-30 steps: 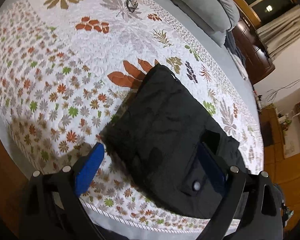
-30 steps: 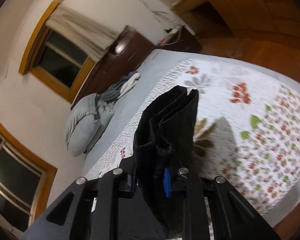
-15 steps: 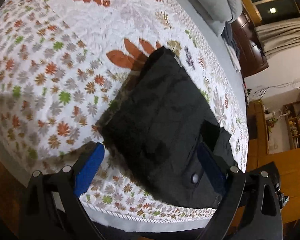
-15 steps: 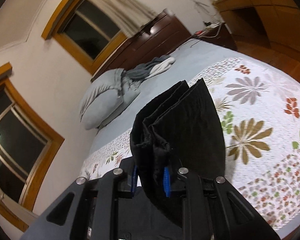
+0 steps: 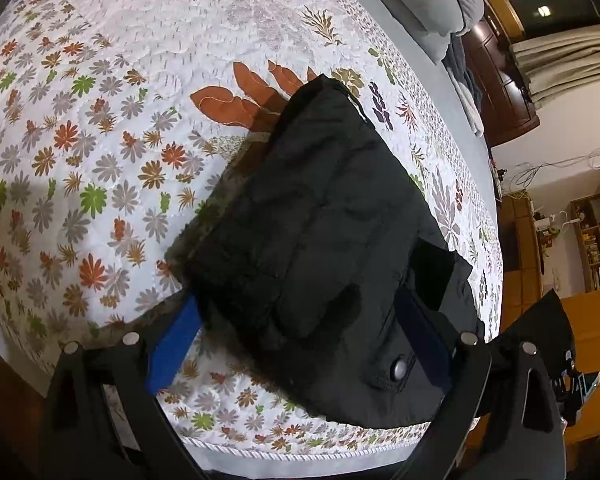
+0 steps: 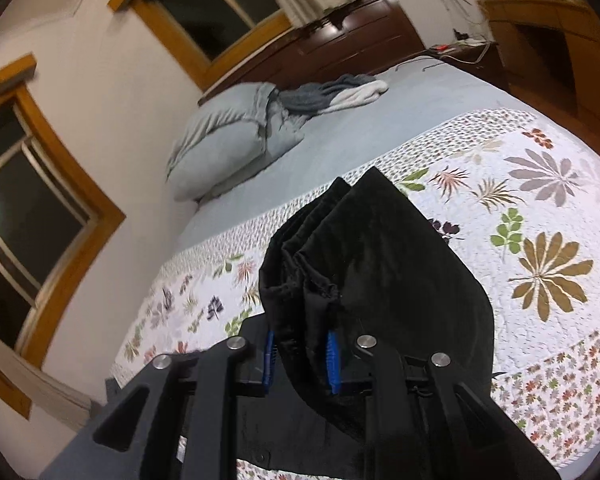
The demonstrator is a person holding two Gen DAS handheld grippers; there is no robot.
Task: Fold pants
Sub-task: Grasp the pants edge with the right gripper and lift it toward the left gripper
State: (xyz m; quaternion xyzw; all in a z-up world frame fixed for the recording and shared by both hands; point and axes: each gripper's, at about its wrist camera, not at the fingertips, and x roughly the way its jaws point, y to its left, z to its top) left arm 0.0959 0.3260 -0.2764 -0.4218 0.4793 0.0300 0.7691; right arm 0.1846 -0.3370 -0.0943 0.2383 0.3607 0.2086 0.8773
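Note:
The black pants [image 5: 312, 248] lie folded into a thick rectangle on the floral quilt [image 5: 100, 128], near the bed's front edge, with a snap button facing up. My left gripper [image 5: 300, 344] is open; its blue-padded fingers straddle the near end of the pants. My right gripper [image 6: 300, 356] is shut on a bunched stack of the pants' layers [image 6: 364, 264], holding that end lifted off the quilt [image 6: 540, 280].
A grey pillow [image 6: 228, 144] and a grey-white garment [image 6: 340, 92] lie at the head of the bed on the grey sheet [image 6: 360, 140]. A dark wooden headboard, windows, shelves and a wooden floor [image 5: 588, 344] surround the bed.
The left gripper has moved in closer over the pants. The right gripper, still clamped on the fabric, has tilted so the bed and headboard show more level.

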